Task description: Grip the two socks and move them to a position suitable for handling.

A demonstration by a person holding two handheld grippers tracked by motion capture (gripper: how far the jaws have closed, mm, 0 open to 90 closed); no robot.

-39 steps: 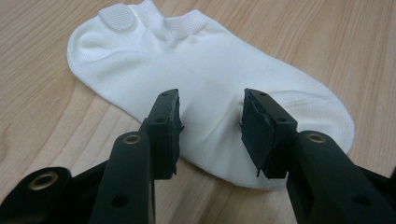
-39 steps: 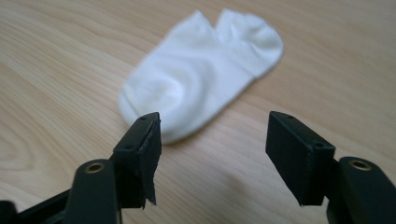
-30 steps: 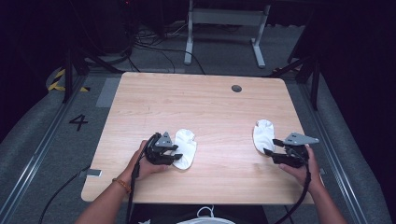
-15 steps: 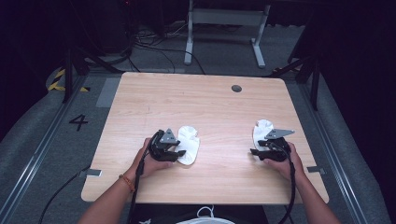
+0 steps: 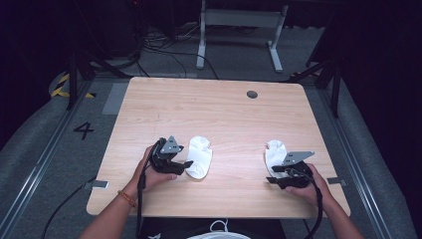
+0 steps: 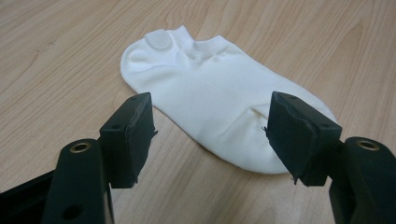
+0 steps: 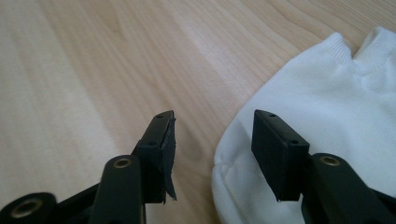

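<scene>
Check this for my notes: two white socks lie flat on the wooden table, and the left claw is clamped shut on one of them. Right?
Not quite. The left claw is open, its jaws having just been opening, with the left sock lying free beyond them, as the left gripper view shows. Both white socks do lie flat on the wooden table.

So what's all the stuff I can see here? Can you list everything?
socks: 2, white, flat on the table, one by each gripper: left sock, right sock
table: 1, light wood, middle of the high view
hole cap: 1, dark, round, far right part of the table
metal stand: 1, grey, on the floor behind the table
number 4: 1, black, on the grey floor left of the table
cables: several, black, floor behind the table
left gripper: 1, black, jaws just been opening, apart over the left sock's toe end
right gripper: 1, black, jaws just been closing, open at the right sock's edge
hands: 2, holding the grippers, near edge
</scene>
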